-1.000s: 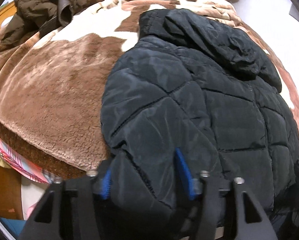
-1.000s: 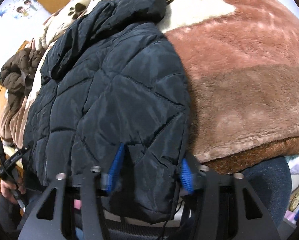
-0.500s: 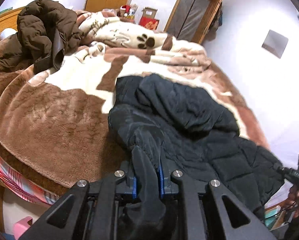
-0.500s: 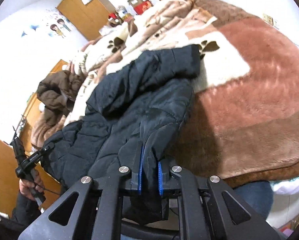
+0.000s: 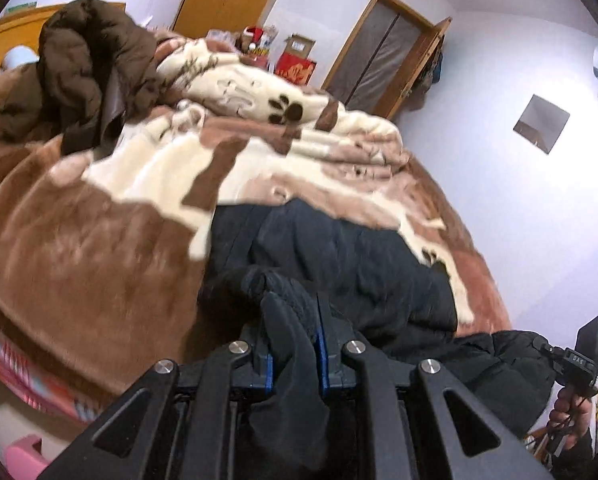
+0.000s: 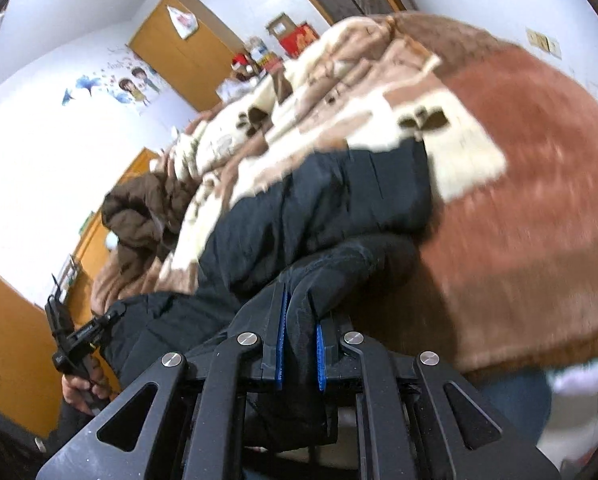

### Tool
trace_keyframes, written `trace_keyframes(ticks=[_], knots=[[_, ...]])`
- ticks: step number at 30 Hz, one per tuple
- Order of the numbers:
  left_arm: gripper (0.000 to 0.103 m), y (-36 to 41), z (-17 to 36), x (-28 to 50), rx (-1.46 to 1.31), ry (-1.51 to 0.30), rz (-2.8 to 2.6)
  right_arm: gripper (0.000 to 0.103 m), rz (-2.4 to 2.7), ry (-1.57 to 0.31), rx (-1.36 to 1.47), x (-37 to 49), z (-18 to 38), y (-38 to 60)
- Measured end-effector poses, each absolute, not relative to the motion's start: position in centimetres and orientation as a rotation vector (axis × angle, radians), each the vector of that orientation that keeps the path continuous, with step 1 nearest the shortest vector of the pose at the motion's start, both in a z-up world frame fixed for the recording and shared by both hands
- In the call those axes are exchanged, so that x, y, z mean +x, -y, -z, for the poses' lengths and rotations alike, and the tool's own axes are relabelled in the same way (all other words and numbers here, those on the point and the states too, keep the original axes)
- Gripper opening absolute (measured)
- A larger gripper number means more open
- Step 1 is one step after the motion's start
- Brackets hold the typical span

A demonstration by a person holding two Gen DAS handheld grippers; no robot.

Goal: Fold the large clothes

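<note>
A: Black quilted jacket (image 5: 351, 264) is pinched at both near corners. Your left gripper (image 5: 293, 344) has its jaws almost fully closed, blue pads (image 5: 322, 356) clamped on a bunched fold of the hem.

B: And the right one?

A: Same. Your right gripper (image 6: 297, 344) jaws are nearly closed on a fold of the jacket (image 6: 319, 208); fabric fills the narrow gap between the pads (image 6: 281, 344) and hangs down behind them.

B: Where's the rest of the jacket?

A: On the bed, lying on the brown and cream paw-print blanket (image 5: 79, 248). The far part with the hood rests on the blanket; the near edge is raised at your two grippers and sags between them.

B: Anything else on the bed?

A: Brown puffer coat (image 5: 95, 68), heaped at the far left in the left wrist view, well apart from the black one. Your other hand (image 6: 85, 384) shows at the left edge of the right wrist view, gripping the handle.
</note>
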State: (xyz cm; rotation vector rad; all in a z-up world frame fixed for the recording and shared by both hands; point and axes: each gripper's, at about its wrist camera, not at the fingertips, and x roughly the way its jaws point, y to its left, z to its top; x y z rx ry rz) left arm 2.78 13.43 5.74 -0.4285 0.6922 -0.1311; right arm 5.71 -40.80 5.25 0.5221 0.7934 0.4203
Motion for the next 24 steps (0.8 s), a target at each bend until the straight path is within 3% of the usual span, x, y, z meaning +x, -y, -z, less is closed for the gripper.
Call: trace_keyframes(ticks=[10,18,24], knots=[[0.017,-15.0,-5.9,15.6,-0.503,-0.722,0.085,0.012,-0.332,-0.812,0.588,18.4,-6.6,41.0],[0.018,-14.5,2.5,26.6,-0.475,-0.909,-0.017,0.013,-0.222,-1.016,0.507,30.7,0.7,39.3],[0.023,-13.9,6.6,29.4,-0.475,-0.953,-0.042,0.016,-0.226,-1.098,0.579,33.8,6.2,39.7]])
